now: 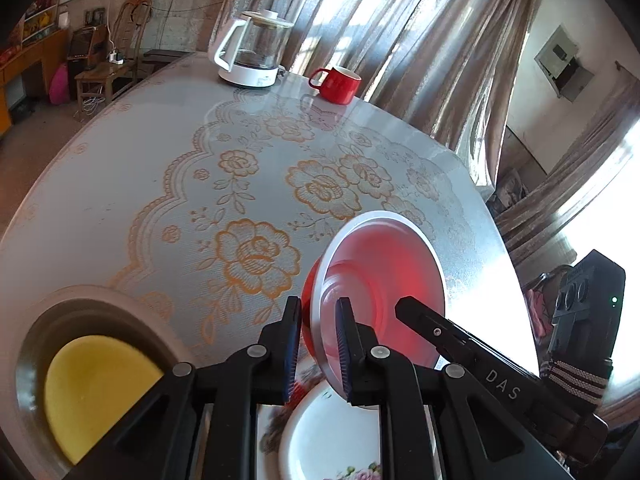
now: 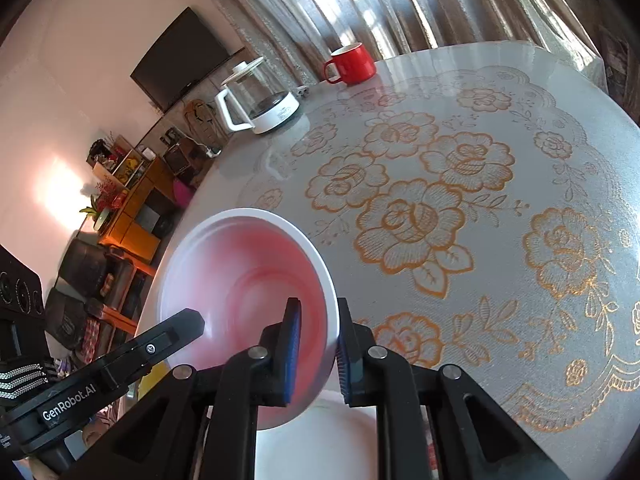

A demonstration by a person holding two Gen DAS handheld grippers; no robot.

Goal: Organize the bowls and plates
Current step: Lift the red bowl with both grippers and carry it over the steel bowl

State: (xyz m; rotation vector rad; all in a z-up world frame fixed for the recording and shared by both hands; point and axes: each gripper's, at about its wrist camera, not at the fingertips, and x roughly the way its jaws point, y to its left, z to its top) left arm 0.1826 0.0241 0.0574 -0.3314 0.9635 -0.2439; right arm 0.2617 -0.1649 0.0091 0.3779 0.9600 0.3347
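A bowl (image 1: 384, 272), red outside and pale inside with a white rim, hangs tilted above the flowered table (image 1: 160, 184). My left gripper (image 1: 319, 308) is shut on its left rim. My right gripper (image 2: 319, 308) is shut on the opposite rim of the same bowl (image 2: 248, 280). Each view shows the other gripper's fingers (image 1: 424, 320) (image 2: 176, 328) reaching in at the bowl. Under the bowl lies a white plate (image 1: 328, 440) with a flower print, also in the right wrist view as a plate (image 2: 320, 440). At the left a metal basin (image 1: 80, 304) holds a yellow bowl (image 1: 92, 392).
A glass kettle (image 1: 252, 52) on a white base and a red mug (image 1: 336, 84) stand at the table's far edge by the curtain. The same kettle (image 2: 260, 100) and mug (image 2: 352, 64) appear in the right wrist view. The table edge drops off at the right.
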